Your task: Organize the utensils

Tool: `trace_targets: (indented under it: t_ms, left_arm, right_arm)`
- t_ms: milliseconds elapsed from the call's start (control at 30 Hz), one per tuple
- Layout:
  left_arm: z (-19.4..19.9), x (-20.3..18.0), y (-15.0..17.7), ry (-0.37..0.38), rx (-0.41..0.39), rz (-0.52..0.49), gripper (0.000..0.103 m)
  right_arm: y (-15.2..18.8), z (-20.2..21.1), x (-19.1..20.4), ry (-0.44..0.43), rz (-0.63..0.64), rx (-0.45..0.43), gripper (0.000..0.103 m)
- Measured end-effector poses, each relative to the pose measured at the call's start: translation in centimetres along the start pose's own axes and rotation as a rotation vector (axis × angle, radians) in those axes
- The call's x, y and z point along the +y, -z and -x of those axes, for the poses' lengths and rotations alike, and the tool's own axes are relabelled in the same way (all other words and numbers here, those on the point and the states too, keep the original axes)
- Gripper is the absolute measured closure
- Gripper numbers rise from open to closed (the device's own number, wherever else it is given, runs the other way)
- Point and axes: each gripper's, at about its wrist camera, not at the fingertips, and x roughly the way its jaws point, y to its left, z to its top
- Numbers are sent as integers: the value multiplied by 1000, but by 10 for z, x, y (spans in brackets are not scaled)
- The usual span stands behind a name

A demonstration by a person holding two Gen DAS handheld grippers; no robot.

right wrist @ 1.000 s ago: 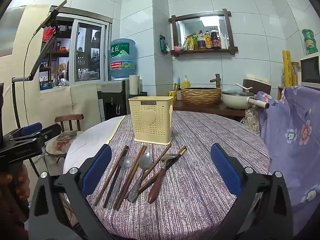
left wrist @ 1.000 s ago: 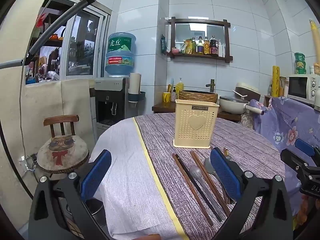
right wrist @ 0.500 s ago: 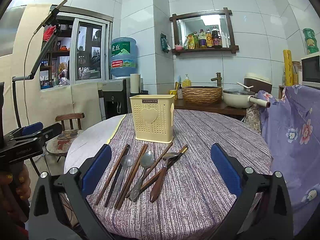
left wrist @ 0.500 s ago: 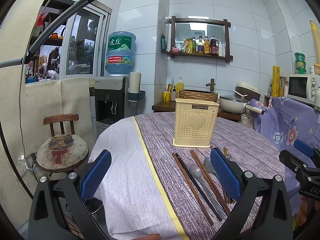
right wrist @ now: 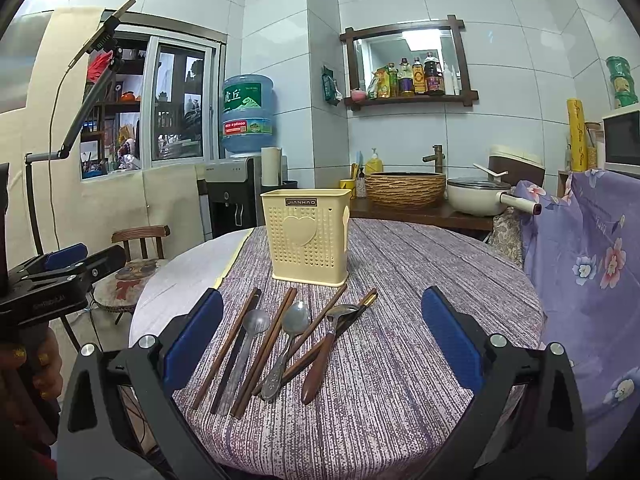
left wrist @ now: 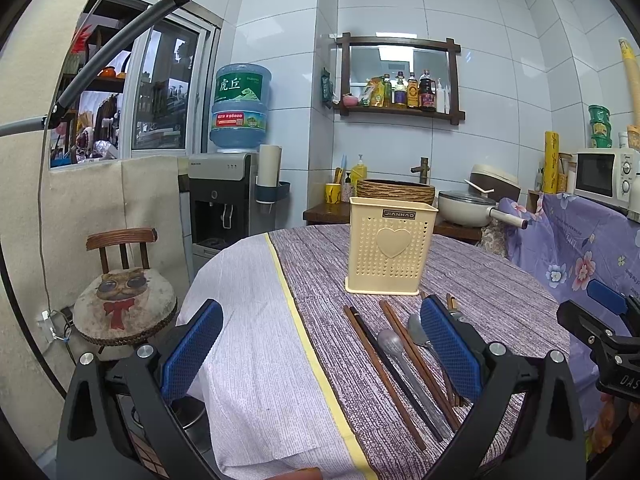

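A cream perforated utensil holder with a heart on its front stands upright on the round table; it also shows in the left wrist view. In front of it lie several brown chopsticks, two steel spoons and a wooden-handled spoon. The chopsticks and a steel spoon also show in the left wrist view. My right gripper is open above the utensils, holding nothing. My left gripper is open and empty over the table's left part.
The table has a purple striped cloth and a white cloth on its left. A stool with a cat cushion stands to the left. A floral purple cover hangs at the right. A counter with a basket and pot lies behind.
The right wrist view has shifted slightly closer to the utensils and holder. The left gripper has barely moved. Both grippers stay open.
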Motion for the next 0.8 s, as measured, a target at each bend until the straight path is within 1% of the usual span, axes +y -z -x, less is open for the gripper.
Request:
trace_targets:
  t_ms: [800]
  left_arm:
    - [-3, -1, 3, 1, 5, 0, 5]
  right_arm:
    - [1, 1, 2, -5, -2, 8, 5]
